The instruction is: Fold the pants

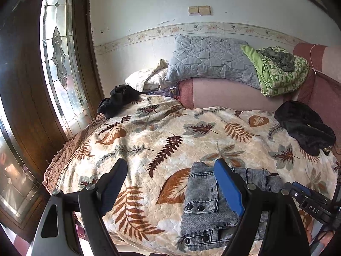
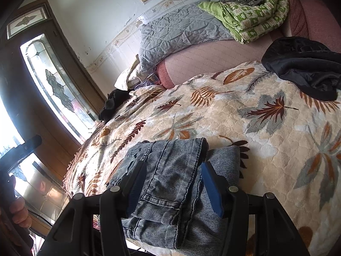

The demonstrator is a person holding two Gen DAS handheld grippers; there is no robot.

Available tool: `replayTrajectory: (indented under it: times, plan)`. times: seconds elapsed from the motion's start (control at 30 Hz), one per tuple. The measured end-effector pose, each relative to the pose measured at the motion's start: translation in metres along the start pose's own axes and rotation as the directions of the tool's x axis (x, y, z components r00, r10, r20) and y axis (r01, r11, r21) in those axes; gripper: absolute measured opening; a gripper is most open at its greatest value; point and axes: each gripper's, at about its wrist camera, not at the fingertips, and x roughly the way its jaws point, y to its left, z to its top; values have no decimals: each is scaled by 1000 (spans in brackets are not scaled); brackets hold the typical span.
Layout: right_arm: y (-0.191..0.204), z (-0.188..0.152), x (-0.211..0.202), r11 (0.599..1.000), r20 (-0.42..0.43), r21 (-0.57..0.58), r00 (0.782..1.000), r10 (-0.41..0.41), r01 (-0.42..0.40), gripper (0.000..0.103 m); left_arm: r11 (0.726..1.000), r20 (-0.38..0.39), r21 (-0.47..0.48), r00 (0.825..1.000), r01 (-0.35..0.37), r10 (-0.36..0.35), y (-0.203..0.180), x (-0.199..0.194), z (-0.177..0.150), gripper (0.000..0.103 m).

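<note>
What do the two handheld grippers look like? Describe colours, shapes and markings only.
Left gripper: black angular arms with round silver rivets, a blue pad on one finger. Right gripper: the same black frame, blue pads on both fingers, white letters "DAS" on its body.

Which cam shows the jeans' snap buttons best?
Left wrist: the snap buttons face the lens on the folded jeans, with another pair lower down. In the right wrist view the jeans fill the foreground, but only seams and folds show, no buttons.

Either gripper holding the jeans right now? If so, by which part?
Left gripper: open, holding nothing. Right gripper straddles the folded jeans at the near edge; whether its pads press on them cannot be told.
</note>
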Motion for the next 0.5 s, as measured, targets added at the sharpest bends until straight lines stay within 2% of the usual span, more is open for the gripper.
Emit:
replayTrajectory:
  times: [0.5]
  plan:
    - [1,-1,-1,1000,-1,-3,1000,-1,1,58,999,-6,27,999,36,-36,-3,-1,-1,84]
